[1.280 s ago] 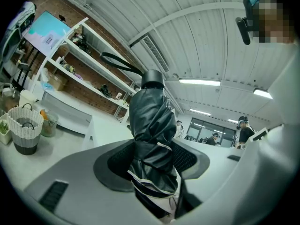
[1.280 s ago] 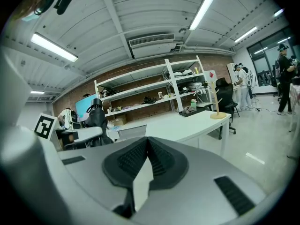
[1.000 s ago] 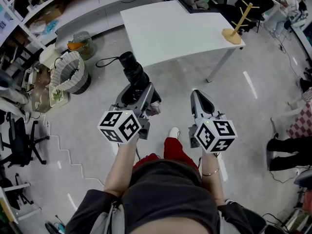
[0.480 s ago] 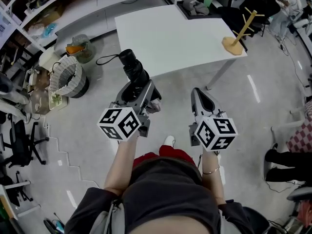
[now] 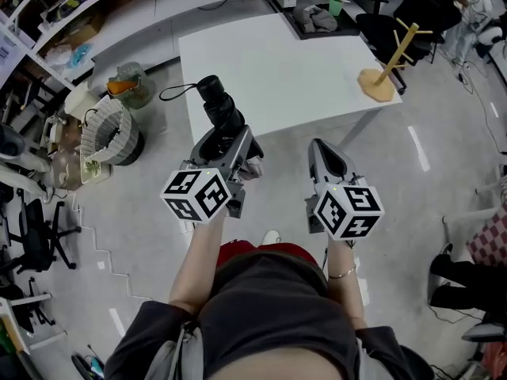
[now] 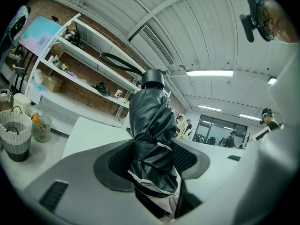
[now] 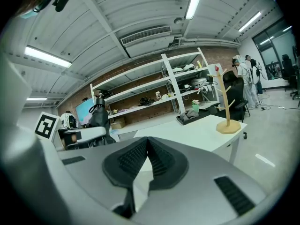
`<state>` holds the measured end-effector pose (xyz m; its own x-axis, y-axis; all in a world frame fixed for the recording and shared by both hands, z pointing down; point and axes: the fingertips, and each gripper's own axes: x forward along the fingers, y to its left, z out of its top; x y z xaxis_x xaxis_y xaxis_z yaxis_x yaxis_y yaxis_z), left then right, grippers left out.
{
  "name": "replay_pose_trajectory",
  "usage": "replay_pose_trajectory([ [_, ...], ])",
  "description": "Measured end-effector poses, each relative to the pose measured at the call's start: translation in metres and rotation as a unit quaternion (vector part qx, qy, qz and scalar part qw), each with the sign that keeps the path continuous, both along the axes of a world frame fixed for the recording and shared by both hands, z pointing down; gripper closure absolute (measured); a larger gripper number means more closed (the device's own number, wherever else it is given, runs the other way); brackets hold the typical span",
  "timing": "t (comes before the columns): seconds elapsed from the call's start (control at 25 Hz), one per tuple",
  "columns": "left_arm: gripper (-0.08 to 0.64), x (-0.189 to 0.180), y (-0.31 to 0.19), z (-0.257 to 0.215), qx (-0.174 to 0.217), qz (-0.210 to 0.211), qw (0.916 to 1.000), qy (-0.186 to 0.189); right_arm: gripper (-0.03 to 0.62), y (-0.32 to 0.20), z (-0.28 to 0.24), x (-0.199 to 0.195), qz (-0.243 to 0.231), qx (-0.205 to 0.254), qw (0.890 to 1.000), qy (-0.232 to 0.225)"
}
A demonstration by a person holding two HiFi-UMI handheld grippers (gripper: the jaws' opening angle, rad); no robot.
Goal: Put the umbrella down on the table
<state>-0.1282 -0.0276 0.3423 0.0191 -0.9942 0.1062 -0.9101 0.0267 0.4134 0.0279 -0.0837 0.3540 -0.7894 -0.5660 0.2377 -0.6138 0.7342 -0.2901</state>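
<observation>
A folded black umbrella (image 5: 220,115) with a wrist strap stands upright in my left gripper (image 5: 226,150), whose jaws are shut on its lower body. In the left gripper view the umbrella (image 6: 151,135) fills the space between the pads, its cap pointing up. My right gripper (image 5: 326,161) hangs beside it to the right, jaws shut with nothing between them, as the right gripper view shows at the closed tips (image 7: 147,144). The white table (image 5: 277,74) lies just ahead; the umbrella's top overlaps its near left edge in the head view.
A wooden branched stand (image 5: 386,62) sits on the table's right corner, a dark tray with cloth (image 5: 315,18) at its far edge. Baskets (image 5: 111,129) and clutter stand on the floor to the left. Shelving runs along the back wall (image 7: 154,97).
Both grippers and the person have moved closer to the table; the umbrella's top now overlaps the table's near left edge. Both grips look unchanged.
</observation>
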Motion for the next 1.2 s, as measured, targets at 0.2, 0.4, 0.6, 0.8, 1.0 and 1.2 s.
replay_pose_trajectory([
  [0.2,0.327,0.002,-0.018,0.003,-0.009,0.001,1.0000,-0.003,0.574,-0.015,0.006,0.001,-0.003,-0.008,1.000,0.002],
  [0.4,0.327,0.002,-0.034,0.008,-0.020,0.005,0.9997,-0.009,0.574,-0.027,0.013,0.003,0.000,-0.016,1.000,0.005],
  [0.6,0.327,-0.008,-0.054,0.012,-0.028,0.011,0.9994,-0.013,0.574,-0.042,0.017,0.002,0.010,-0.020,1.000,0.013],
  [0.8,0.327,-0.020,-0.077,0.021,-0.038,0.018,0.9990,-0.013,0.574,-0.065,0.019,0.000,0.023,-0.015,0.999,0.024],
  [1.0,0.327,-0.031,-0.106,0.029,-0.045,0.028,0.9985,-0.011,0.574,-0.086,0.024,-0.009,0.030,-0.030,0.999,0.019],
  [1.2,0.327,-0.043,-0.132,0.035,-0.059,0.043,0.9970,-0.025,0.574,-0.104,0.028,-0.021,0.040,-0.033,0.998,0.027],
])
